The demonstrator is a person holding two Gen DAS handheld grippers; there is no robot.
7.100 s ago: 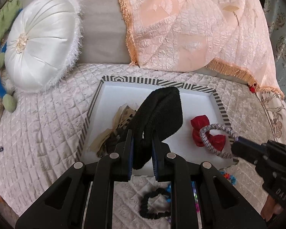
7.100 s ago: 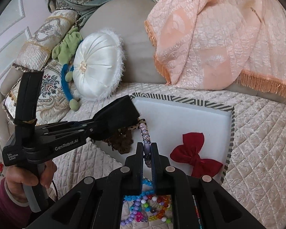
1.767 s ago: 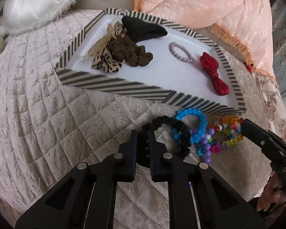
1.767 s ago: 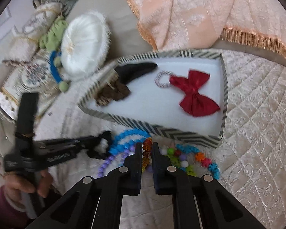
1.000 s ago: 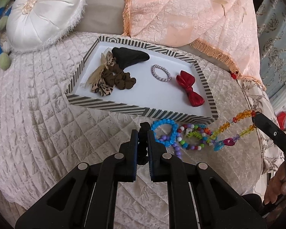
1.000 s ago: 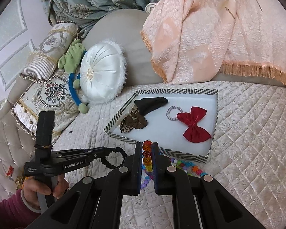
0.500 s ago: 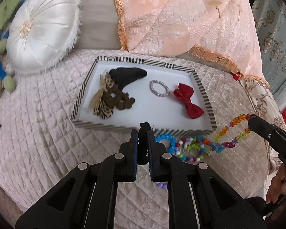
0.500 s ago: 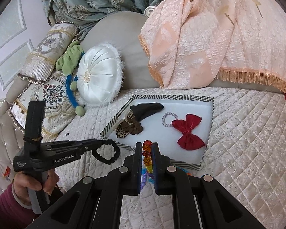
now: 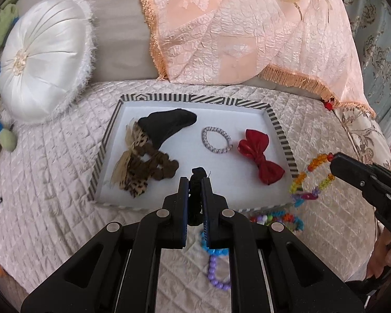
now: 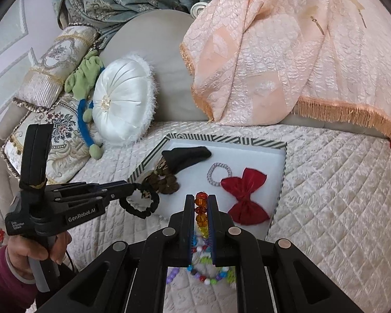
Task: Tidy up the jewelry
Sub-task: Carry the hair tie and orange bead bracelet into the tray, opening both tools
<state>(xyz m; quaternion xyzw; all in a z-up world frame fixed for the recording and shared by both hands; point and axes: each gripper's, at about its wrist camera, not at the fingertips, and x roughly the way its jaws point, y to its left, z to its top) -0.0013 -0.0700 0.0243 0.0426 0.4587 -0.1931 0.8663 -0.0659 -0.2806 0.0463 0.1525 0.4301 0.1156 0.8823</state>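
A striped-rim white tray point(image 9: 279, 127) lies on the quilted bed and holds a black cloth piece point(image 9: 169, 126), a leopard and brown scrunchie heap point(image 9: 143, 167), a grey hair tie point(image 9: 216, 143) and a red bow point(image 9: 260, 156). My left gripper point(image 9: 195, 185) is shut on a black scrunchie point(image 10: 140, 203) and holds it over the tray's near edge. My right gripper point(image 10: 201, 203) is shut on a rainbow bead bracelet point(image 9: 312, 180), lifted beside the tray's right edge. Other bead bracelets point(image 9: 276, 219) lie on the quilt before the tray.
A round white cushion point(image 9: 41, 60) leans at the back left. A peach fringed blanket point(image 9: 247, 31) drapes over the backrest behind the tray. Patterned pillows point(image 10: 52, 120) and a green and blue toy point(image 10: 84, 78) sit at the far left.
Both grippers picked items off the quilt and lifted them: the left took the black scrunchie, the right the rainbow bracelet. Both have moved up toward the tray.
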